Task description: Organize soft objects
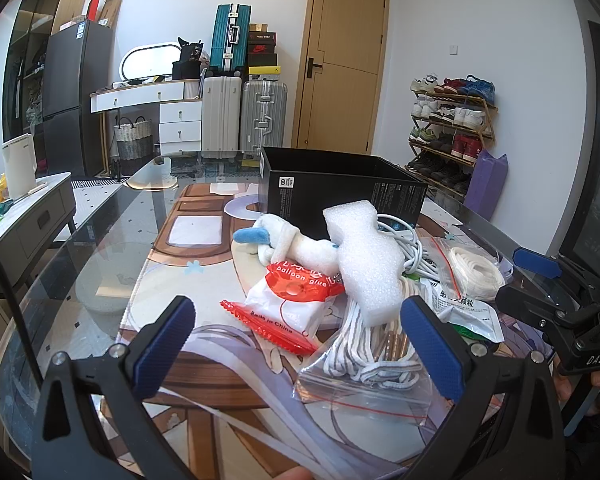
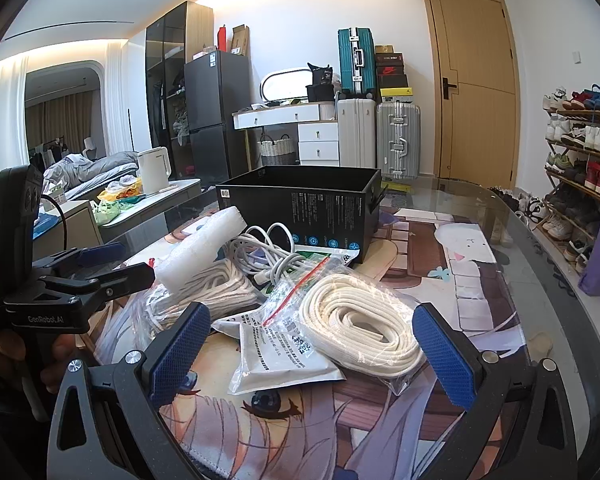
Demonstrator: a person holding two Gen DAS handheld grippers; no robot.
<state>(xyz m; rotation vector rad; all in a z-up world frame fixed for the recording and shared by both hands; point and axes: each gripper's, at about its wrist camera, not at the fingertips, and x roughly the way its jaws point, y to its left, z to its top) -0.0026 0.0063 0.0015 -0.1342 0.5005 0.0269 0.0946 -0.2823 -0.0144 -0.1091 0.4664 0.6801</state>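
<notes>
the right gripper [image 2: 312, 354], spread wide, sits nearest the bagged white cord coil [image 2: 360, 320] (long axis running right-forward), while the left gripper [image 1: 300, 344] gapes over the bagged laces [image 1: 372, 348].

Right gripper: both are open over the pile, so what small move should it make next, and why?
Probably ease the right gripper forward and down around the bagged white cord. It is open and empty, the bag lies between its fingers on top of the pile, and the black box behind is open.

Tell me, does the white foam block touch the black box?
Cannot tell. In the left wrist view the foam block overlaps the black box, hiding any gap.
</notes>
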